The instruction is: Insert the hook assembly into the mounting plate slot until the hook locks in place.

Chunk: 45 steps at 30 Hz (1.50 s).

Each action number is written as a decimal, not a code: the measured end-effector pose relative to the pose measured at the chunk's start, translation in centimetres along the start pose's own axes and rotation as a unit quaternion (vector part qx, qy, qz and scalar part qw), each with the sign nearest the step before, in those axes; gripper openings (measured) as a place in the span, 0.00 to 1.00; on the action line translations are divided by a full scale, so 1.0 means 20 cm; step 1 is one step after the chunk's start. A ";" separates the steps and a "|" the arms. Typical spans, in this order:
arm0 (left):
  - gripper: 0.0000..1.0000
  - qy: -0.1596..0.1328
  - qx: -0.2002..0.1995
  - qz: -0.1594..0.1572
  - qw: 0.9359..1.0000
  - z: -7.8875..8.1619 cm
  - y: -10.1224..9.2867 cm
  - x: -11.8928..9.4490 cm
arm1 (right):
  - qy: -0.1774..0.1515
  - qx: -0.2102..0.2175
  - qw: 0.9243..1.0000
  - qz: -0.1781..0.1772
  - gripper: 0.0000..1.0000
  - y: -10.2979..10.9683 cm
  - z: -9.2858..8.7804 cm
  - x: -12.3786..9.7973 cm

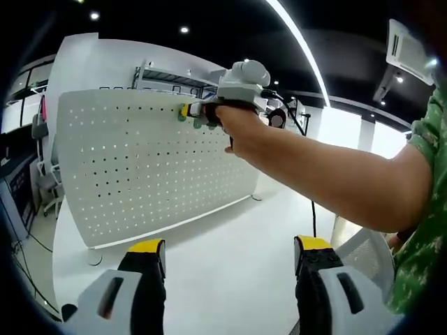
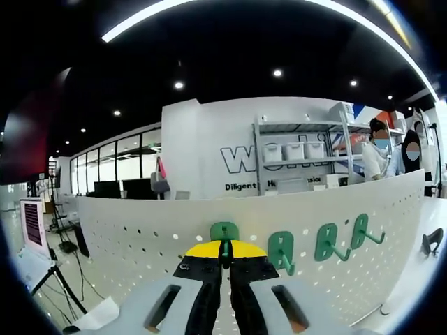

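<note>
A large white perforated mounting plate (image 1: 150, 160) stands upright on a white table (image 1: 230, 265), spanning most of the left gripper view; in the right gripper view the same board (image 2: 133, 241) runs across the lower half, with shelving (image 2: 300, 157) holding white bins behind it and two people standing at the far right. A person's bare forearm (image 1: 328, 174) reaches across the left gripper view from the right, its hand wrapped around the right gripper (image 1: 199, 112), whose yellow tips sit against the upper edge of the plate. The left gripper (image 1: 229, 252) hovers low above the table, well back from the plate, its yellow-tipped jaws spread wide apart with nothing between them. In its own view the right gripper (image 2: 224, 252) has its jaws pressed together, pinching the stem of a green hook assembly (image 2: 224, 232) whose rounded backplate lies against the plate surface just above the jaw tips. Three more green hooks (image 2: 281, 251) hang on the board to the right of it, and a small dark hook (image 2: 432, 241) sits near the far right edge.
</note>
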<state>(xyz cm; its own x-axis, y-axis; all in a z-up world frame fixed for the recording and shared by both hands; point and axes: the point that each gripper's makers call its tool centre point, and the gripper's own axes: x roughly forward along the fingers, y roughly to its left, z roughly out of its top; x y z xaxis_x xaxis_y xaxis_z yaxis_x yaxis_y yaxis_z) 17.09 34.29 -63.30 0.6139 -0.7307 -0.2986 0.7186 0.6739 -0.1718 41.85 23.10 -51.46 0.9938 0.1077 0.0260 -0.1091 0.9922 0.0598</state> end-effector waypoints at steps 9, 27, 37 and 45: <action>0.77 0.000 0.000 0.001 1.000 0.00 0.01 0.00 | 0.001 0.001 1.000 0.000 0.02 0.00 -0.01 0.01; 0.76 -0.001 -0.001 -0.001 1.000 0.00 0.02 0.00 | 0.004 -0.001 1.000 0.000 0.02 -0.01 -0.04 0.03; 0.76 0.000 0.000 -0.002 1.000 0.00 0.02 0.00 | 0.003 -0.002 1.000 -0.002 0.02 -0.01 -0.05 0.04; 0.75 0.002 0.000 -0.003 1.000 -0.01 0.02 0.00 | 0.003 -0.002 1.000 -0.003 0.02 -0.01 -0.05 0.04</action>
<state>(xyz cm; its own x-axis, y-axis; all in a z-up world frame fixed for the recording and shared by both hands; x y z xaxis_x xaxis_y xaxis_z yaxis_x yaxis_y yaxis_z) 17.43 34.59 -63.51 0.6085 -0.7340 -0.3016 0.7217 0.6699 -0.1742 42.70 23.01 -52.55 0.9945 0.1023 0.0201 -0.1033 0.9931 0.0550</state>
